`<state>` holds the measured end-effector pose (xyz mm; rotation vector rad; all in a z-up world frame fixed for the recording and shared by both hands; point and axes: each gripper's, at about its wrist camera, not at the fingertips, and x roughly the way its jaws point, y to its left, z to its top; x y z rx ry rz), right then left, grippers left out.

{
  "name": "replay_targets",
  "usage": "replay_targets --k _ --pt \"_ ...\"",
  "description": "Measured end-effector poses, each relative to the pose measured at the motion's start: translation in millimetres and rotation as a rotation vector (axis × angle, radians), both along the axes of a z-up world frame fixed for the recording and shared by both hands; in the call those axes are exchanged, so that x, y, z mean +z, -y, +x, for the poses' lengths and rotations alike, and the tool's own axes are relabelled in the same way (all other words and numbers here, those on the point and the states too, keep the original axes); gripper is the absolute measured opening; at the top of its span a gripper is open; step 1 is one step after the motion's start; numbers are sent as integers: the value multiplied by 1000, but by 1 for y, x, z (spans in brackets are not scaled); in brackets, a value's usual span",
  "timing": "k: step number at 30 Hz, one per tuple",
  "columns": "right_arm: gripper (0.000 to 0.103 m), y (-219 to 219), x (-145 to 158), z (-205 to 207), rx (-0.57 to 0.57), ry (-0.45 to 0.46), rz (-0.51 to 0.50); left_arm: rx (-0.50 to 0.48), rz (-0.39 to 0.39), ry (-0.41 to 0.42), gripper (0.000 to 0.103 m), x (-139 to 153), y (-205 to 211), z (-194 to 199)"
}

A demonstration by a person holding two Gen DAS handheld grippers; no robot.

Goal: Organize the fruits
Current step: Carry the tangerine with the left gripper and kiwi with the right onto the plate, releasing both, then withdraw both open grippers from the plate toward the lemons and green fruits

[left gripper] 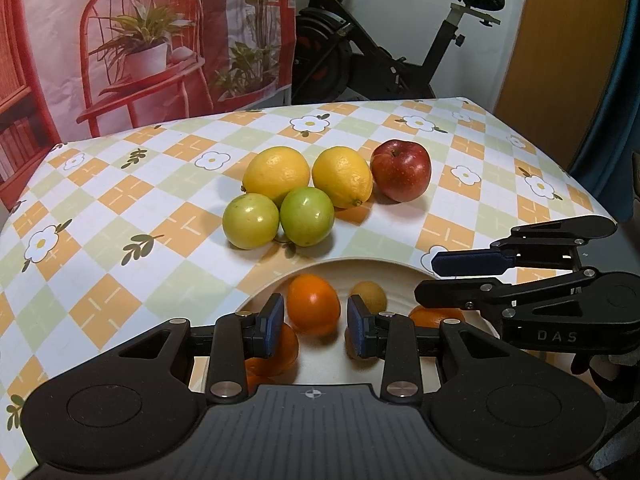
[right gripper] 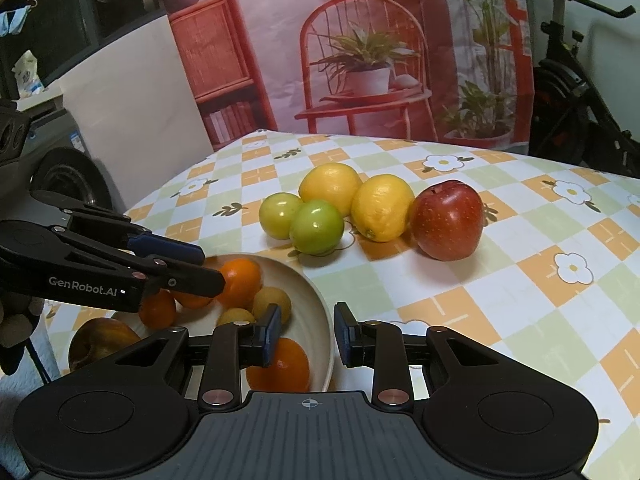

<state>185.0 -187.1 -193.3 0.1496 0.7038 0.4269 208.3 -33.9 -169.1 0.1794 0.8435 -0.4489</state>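
Two lemons [left gripper: 276, 172], two green fruits [left gripper: 307, 216] and a red apple [left gripper: 401, 170] lie bunched on the checked tablecloth [right gripper: 520, 280]. In front of them a cream bowl [right gripper: 320, 312] holds several oranges [right gripper: 240, 280] and small yellow fruits [right gripper: 272, 304]. My left gripper [left gripper: 316, 330] hovers over the bowl, shut and empty. An orange [left gripper: 313, 304] lies just past its tips. My right gripper [right gripper: 307, 336] hangs over the bowl's right rim, shut and holding nothing. An orange [right gripper: 280, 364] sits partly behind its left finger. Each gripper shows in the other's view, the left gripper [right gripper: 213, 267] and the right gripper [left gripper: 426, 277].
A brownish fruit [right gripper: 100, 340] lies left of the bowl. A gloved hand [right gripper: 16, 332] holds the left gripper's handle. Behind the table hang a printed backdrop [right gripper: 360, 60] and stands an exercise bike [left gripper: 380, 48]. The table edge falls away at the right [left gripper: 580, 184].
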Motion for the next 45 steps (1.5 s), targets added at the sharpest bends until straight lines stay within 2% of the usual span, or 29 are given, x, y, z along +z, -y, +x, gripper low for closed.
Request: replay_targets --k 15,23,30,33,34,35,38,45 --pt "30 23 -1 1 -106 22 5 57 -23 26 37 8 -3 6" --pt "47 40 -3 1 -178 47 -18 74 -38 35 37 13 2 11" --pt "56 48 -6 4 -200 64 -53 69 -49 46 37 18 9 15" --pt "64 51 -7 6 -214 77 -71 63 -55 50 37 21 14 17" --pt "71 52 -7 7 -222 82 -81 62 -57 50 38 21 15 18" --pt "79 53 -7 7 -228 88 -87 62 -60 47 42 22 16 18" --pt "91 55 -7 6 -232 113 -93 67 -78 43 59 24 19 20" --pt "92 59 -11 13 -210 135 -112 59 -80 46 60 26 30 25"
